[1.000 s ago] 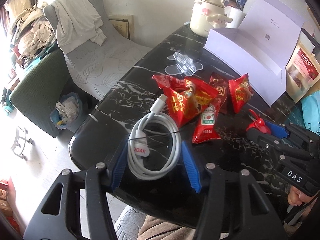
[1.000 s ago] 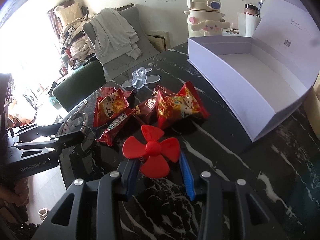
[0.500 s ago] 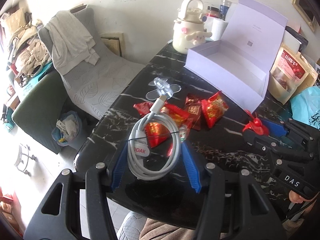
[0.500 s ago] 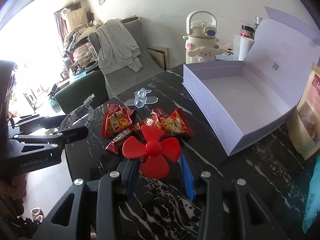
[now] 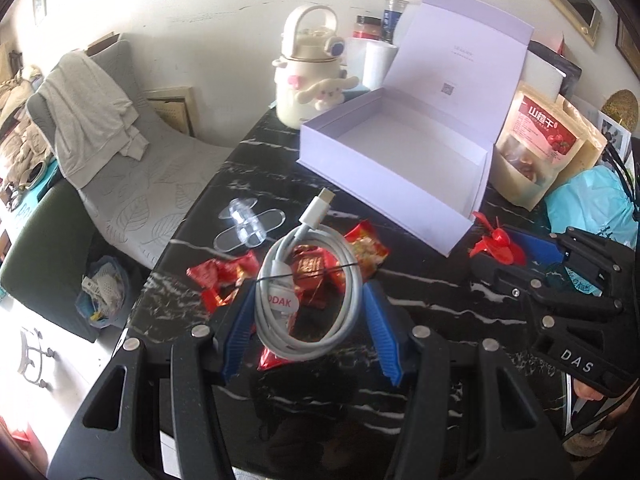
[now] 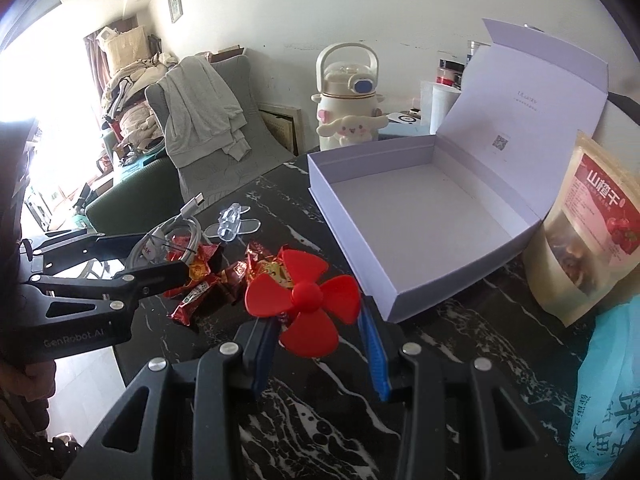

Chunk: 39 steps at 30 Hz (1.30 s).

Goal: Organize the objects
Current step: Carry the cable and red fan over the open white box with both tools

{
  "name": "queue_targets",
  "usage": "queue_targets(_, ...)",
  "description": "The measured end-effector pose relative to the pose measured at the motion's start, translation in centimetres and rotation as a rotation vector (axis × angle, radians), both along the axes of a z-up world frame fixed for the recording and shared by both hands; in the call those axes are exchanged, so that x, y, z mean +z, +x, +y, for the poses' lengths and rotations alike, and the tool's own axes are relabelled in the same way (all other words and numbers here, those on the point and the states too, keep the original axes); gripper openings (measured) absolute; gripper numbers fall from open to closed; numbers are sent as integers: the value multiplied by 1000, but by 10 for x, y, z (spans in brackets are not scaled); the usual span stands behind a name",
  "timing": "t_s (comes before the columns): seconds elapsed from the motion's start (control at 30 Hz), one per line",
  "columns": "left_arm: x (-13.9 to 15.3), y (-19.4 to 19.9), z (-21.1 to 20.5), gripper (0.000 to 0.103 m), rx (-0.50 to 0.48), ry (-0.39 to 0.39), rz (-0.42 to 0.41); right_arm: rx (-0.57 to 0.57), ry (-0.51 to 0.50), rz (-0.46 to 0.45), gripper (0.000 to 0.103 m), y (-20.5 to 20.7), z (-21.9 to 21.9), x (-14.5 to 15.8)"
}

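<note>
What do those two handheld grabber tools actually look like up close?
Both are black plastic frames with silver screws and ridged blue pads on the fingers. The left gripper has "GenRobot.AI" printed on its side; the right gripper has "DAS" on its side.

Cream cartoon-dog kettle (image 6: 349, 108) upright at black marble table (image 6: 460, 344) back edge. Dried-hawthorn pouch (image 6: 592, 228) (red label) standing right. Grey garment (image 5: 86, 116) draped over recliner (image 5: 160, 184).

1. Left claw (image 5: 310, 322): black frame, blue ribbed pads (image 5: 380, 334), silver screws, white "GenRobot.AI" lettering.
2. Right claw (image 6: 318, 342): matching black frame, blue pads (image 6: 374, 350), "DAS" marking.
</note>
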<state>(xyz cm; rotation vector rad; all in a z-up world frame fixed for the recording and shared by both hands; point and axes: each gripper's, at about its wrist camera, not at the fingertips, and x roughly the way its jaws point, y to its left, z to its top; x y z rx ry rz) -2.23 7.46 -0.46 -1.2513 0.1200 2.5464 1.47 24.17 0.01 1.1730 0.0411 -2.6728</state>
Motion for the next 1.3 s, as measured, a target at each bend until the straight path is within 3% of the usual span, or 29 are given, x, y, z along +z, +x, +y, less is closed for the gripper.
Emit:
queue_targets(0.37, 10, -35, 26, 52, -56, 9, 4, -56, 79, 20, 40, -33, 22, 6)
queue_targets(0.9, 8, -93, 66, 52, -147, 1, -26, -115, 87, 21, 40, -88, 53, 13)
queue_targets(1.3, -2, -140, 98, 52, -181, -21, -30, -151, 74, -6, 40, -137, 78, 2)
